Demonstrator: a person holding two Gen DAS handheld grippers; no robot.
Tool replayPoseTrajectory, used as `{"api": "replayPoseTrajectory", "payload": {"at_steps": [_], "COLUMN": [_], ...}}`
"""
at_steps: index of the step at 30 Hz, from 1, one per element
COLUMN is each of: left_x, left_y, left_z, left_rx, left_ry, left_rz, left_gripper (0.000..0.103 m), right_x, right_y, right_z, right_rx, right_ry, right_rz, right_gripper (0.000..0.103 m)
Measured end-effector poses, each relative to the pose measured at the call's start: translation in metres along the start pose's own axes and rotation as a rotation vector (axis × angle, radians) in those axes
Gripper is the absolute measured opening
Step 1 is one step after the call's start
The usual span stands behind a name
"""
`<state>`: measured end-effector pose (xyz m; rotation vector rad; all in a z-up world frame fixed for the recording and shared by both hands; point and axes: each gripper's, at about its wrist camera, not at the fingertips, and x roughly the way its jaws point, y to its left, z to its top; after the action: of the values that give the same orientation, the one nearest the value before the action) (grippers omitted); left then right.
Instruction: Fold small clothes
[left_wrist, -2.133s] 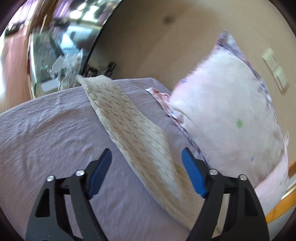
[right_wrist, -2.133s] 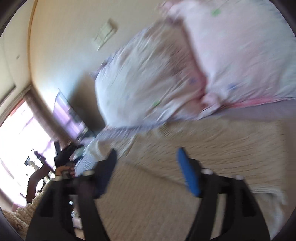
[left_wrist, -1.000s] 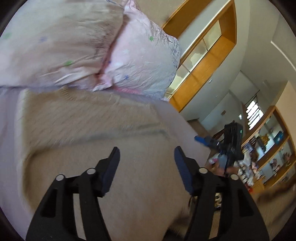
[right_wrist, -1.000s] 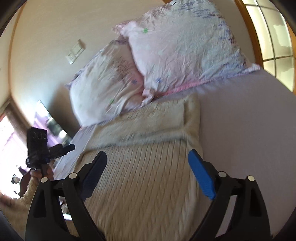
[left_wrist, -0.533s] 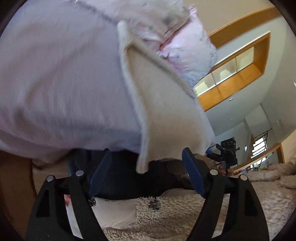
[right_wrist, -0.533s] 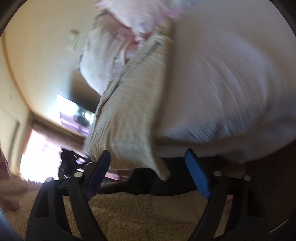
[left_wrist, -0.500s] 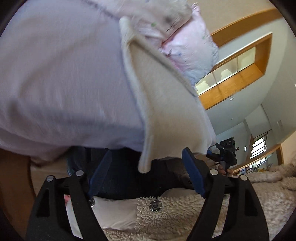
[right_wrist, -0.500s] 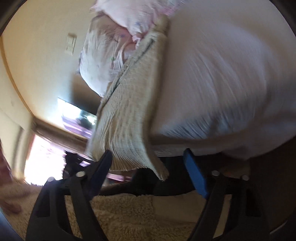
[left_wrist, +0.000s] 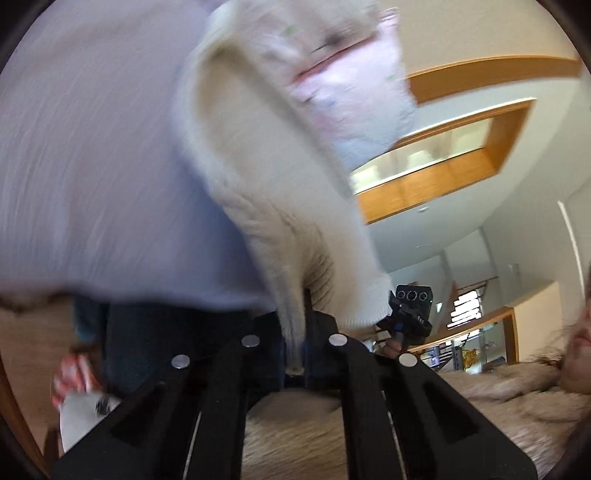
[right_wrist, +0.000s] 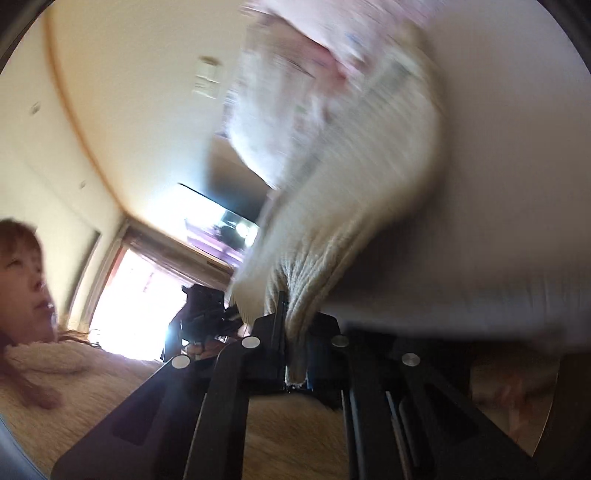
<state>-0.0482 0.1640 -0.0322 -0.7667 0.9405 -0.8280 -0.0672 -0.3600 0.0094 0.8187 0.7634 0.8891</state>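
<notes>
A cream knitted sweater (left_wrist: 266, 177) lies on the lilac bed sheet (left_wrist: 92, 155), its hem hanging over the near edge. My left gripper (left_wrist: 294, 350) is shut on one hem corner, the knit bunched between its jaws. My right gripper (right_wrist: 295, 350) is shut on the other hem corner of the sweater (right_wrist: 369, 192), which rises from its jaws toward the pillows. Each gripper shows in the other's view, the right (left_wrist: 410, 314) and the left (right_wrist: 207, 314). Both views are blurred.
Pink-and-white pillows (left_wrist: 343, 81) lie at the head of the bed beyond the sweater, also in the right wrist view (right_wrist: 288, 110). The person in a fluffy beige top (right_wrist: 74, 380) stands close at the bed's foot. A wooden window frame (left_wrist: 461, 162) is to the right.
Half a second ago both grippers were open below the hanging hem. Both have since closed on the sweater's hem corners and the cloth is bunched and pulled.
</notes>
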Motion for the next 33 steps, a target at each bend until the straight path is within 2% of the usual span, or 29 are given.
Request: {"api": "replayPoseTrajectory", "payload": {"at_steps": [3, 7, 8, 10, 11, 12, 13, 14, 15, 16, 17, 18, 19, 20, 23, 25, 28, 29, 31, 33], "left_x": [-0.011, -0.007, 0.002, 0.02, 0.037, 0.05, 0.054, 0.065, 0.066, 0.06, 0.054, 0.047, 0.041, 0.037, 0.032, 0.04, 0.055, 0.06, 0.065, 0.074], "left_y": [-0.037, -0.056, -0.055, -0.047, -0.037, -0.025, -0.011, 0.004, 0.012, 0.02, 0.021, 0.021, 0.021, 0.024, 0.039, 0.046, 0.047, 0.049, 0.05, 0.058], "left_z": [0.056, 0.146, 0.176, 0.216, 0.24, 0.256, 0.264, 0.275, 0.275, 0.27, 0.27, 0.266, 0.262, 0.259, 0.254, 0.246, 0.241, 0.238, 0.232, 0.23], "left_rx": [0.138, 0.197, 0.183, 0.156, 0.139, 0.111, 0.08, 0.001, -0.043, -0.084, -0.08, -0.063, -0.046, -0.047, -0.099, -0.108, -0.112, -0.125, -0.12, -0.211], "left_ry": [-0.106, -0.262, -0.307, -0.36, -0.369, -0.358, -0.338, -0.297, -0.283, -0.284, -0.301, -0.319, -0.323, -0.298, -0.224, -0.171, -0.133, -0.124, -0.136, -0.112], "left_rz": [0.009, 0.074, 0.088, 0.149, 0.213, 0.272, 0.31, 0.331, 0.321, 0.301, 0.305, 0.329, 0.356, 0.377, 0.36, 0.35, 0.332, 0.325, 0.336, 0.284], "left_gripper": [0.006, 0.006, 0.006, 0.007, 0.007, 0.009, 0.01, 0.012, 0.026, 0.048, 0.06, 0.072, 0.073, 0.073, 0.073, 0.073, 0.072, 0.067, 0.047, 0.019], "right_x": [0.001, 0.031, 0.044, 0.065, 0.076, 0.089, 0.104, 0.111, 0.112, 0.107, 0.103, 0.096, 0.09, 0.085, 0.086, 0.09, 0.095, 0.095, 0.091, 0.085], "right_y": [0.037, 0.051, 0.045, 0.022, 0.004, -0.017, -0.041, -0.055, -0.065, -0.067, -0.065, -0.06, -0.056, -0.056, -0.053, -0.049, -0.048, -0.049, -0.051, -0.05], "right_z": [0.065, 0.166, 0.19, 0.224, 0.237, 0.247, 0.256, 0.258, 0.255, 0.248, 0.243, 0.237, 0.232, 0.229, 0.231, 0.227, 0.223, 0.219, 0.212, 0.208], "right_rx": [-0.153, -0.259, -0.259, -0.197, -0.125, -0.045, 0.045, 0.107, 0.158, 0.164, 0.143, 0.113, 0.101, 0.097, 0.107, 0.093, 0.084, 0.086, 0.088, 0.085], "right_ry": [-0.082, -0.199, -0.235, -0.286, -0.303, -0.298, -0.249, -0.209, -0.198, -0.218, -0.237, -0.261, -0.278, -0.285, -0.267, -0.249, -0.223, -0.217, -0.211, -0.211], "right_rz": [0.005, -0.067, -0.118, -0.225, -0.315, -0.404, -0.522, -0.6, -0.637, -0.622, -0.609, -0.619, -0.619, -0.605, -0.548, -0.541, -0.527, -0.52, -0.501, -0.478], "right_gripper": [0.008, 0.008, 0.008, 0.008, 0.008, 0.013, 0.033, 0.047, 0.07, 0.077, 0.081, 0.092, 0.095, 0.095, 0.095, 0.095, 0.095, 0.095, 0.095, 0.095]}}
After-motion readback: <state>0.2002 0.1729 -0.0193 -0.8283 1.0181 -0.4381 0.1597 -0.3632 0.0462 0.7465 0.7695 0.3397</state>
